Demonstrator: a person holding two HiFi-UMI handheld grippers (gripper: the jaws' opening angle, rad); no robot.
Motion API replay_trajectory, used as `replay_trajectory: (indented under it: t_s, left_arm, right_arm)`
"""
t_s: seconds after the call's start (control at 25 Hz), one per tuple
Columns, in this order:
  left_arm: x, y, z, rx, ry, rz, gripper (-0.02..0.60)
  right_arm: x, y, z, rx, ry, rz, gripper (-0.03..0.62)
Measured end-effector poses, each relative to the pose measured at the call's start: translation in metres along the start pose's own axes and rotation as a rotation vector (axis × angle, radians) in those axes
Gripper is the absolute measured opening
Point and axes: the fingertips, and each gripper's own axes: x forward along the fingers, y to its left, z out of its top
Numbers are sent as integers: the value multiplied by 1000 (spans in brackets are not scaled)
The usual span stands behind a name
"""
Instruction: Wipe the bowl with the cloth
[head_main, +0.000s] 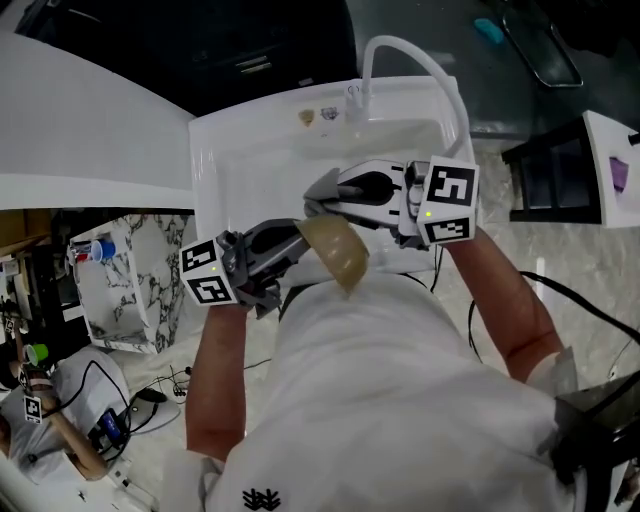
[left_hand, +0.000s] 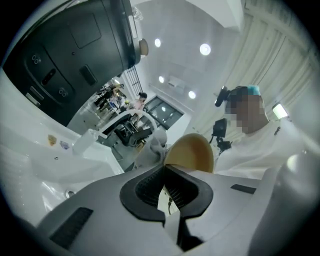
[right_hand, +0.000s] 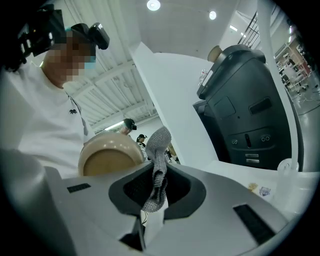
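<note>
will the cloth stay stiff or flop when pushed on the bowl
Probably floppy: the cloth bends and folds where the right tongs pinch it. Its knit looks textured, so likely not slippery against the bowl.

Tan bowl (head_main: 335, 255), speckled grey cloth (right_hand: 159, 145), white sink (head_main: 240, 150)

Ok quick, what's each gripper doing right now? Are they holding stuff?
The left gripper is closed, holding the bowl by its rim.
The right gripper is closed, holding the cloth.
</note>
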Motion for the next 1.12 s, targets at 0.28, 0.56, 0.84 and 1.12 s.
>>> replay_trajectory:
  t_s: [0.28,0.56,0.84,1.12]
  left_arm:
    - [-21,13,30,-26,-150,47,17]
    - [-34,28,28,-50,-175,99,17]
    - [-36,36,18,-78,-158,116,17]
    - [-28,31,3,-111,-108,58,17]
  right_arm:
    - [-2,13,-24,34,44,26,43]
    - [-10,42,-31,59,61,119,43]
    - [-29,61,-1,78,-58,221,43]
    - [-34,59,28,31,-147,225,43]
